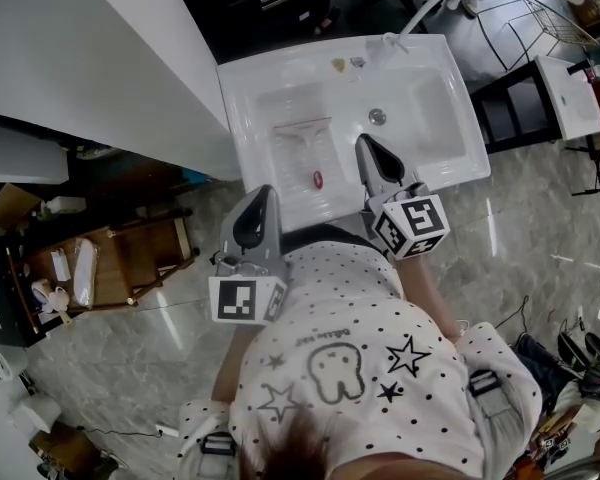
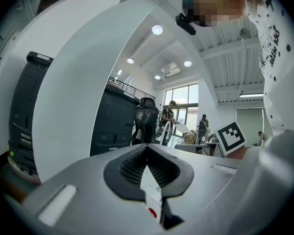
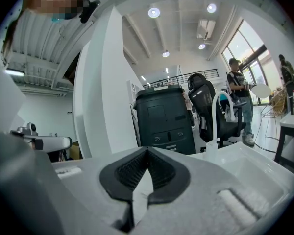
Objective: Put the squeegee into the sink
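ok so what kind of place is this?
Probably an open office or lab hall, not a home kitchen: a free-standing white sink on a stone-look floor, with a big office printer and a black office chair behind it.

shirt | white | black dots, stars, tooth outline

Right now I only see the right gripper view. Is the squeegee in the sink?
Observer: Yes. The head view shows the squeegee lying in the left basin of the sink, apart from both grippers.
Operator: Is my other gripper holding anything?
Observer: No. The left gripper is shut, with nothing between its jaws.
Operator: And where is this one?
Observer: The right gripper, also shut, is over the sink's middle, right of the squeegee.
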{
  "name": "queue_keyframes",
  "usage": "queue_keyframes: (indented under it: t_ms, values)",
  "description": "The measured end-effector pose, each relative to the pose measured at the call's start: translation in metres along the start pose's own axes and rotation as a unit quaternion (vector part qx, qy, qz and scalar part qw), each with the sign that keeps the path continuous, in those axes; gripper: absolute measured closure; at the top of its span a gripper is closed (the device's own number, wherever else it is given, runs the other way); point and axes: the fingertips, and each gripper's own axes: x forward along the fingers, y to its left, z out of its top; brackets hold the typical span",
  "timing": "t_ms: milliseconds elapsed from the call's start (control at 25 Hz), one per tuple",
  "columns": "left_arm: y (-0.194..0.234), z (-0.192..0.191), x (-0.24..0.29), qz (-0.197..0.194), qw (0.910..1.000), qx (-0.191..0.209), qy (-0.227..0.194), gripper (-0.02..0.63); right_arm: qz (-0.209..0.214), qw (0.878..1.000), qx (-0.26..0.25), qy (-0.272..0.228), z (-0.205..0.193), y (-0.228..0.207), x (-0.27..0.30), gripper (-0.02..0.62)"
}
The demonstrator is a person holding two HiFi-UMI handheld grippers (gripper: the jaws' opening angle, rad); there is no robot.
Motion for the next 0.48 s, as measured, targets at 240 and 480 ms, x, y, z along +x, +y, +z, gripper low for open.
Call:
queue_keyframes:
  t_ms: [240,480]
  values:
    - [0.007,0.001,-0.001,0.010,0.9999,-0.003,-0.002,0.604,0.018,1.000,-0.020,0.000,0.002,0.017,-0.006,0.601]
    - [0.011,0.003,-0.001,0.015,0.9999,-0.008,-0.004,0.604,0.032,0.999,-0.028,0.013,-0.005,0.025,-0.015,0.601]
